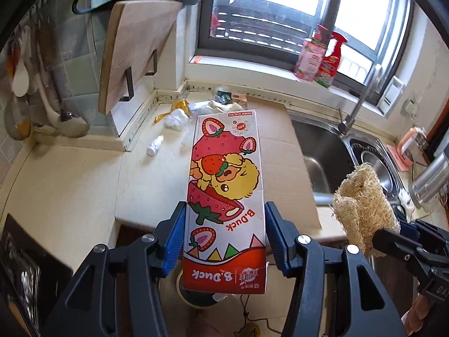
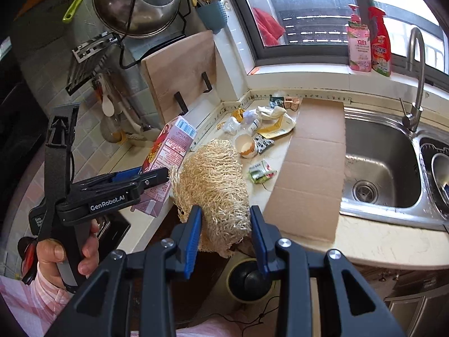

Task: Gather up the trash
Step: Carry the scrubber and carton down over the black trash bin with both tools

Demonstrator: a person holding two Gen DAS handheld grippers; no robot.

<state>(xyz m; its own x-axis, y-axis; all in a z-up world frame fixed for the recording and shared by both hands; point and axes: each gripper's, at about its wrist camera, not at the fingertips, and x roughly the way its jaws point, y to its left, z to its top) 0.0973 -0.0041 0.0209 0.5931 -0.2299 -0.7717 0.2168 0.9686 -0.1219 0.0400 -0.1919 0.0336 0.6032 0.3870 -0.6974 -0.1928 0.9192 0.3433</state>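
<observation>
A: What's my left gripper (image 1: 226, 236) got?

B: It's clamped on the carton (image 1: 226, 193), the pink B.Duck box w/ strawberries. Both blue pads (image 1: 175, 241) press its long sides near the bottom end, so the jaws sit about half apart.

A: Which way does the box point?

B: Long way runs straight out from the gripper, away from me, twd the window (image 1: 294, 14). It's up in the air above the counter (image 1: 70, 191) edge, printed face up.

A: And my right gripper (image 2: 226, 236)?

B: Pinched on the loofah sponge (image 2: 216, 185), that scratchy tan thing. Pads squeeze its near end, jaws partly apart. Its long way also runs out ahead, a bit to the left, over the counter edge.

A: Where are they vs each other?

B: Side by side, close. Box on the left, sponge on the right.

A: Other trash?

B: Still on the counter in the back corner: eggshell (image 2: 247, 146), wrappers (image 2: 262, 171), small white bottle (image 1: 155, 145). A cardboard sheet (image 2: 311, 168) lies beside the sink (image 2: 381, 168). A bin (image 2: 249, 278) sits on the floor below my right gripper.
</observation>
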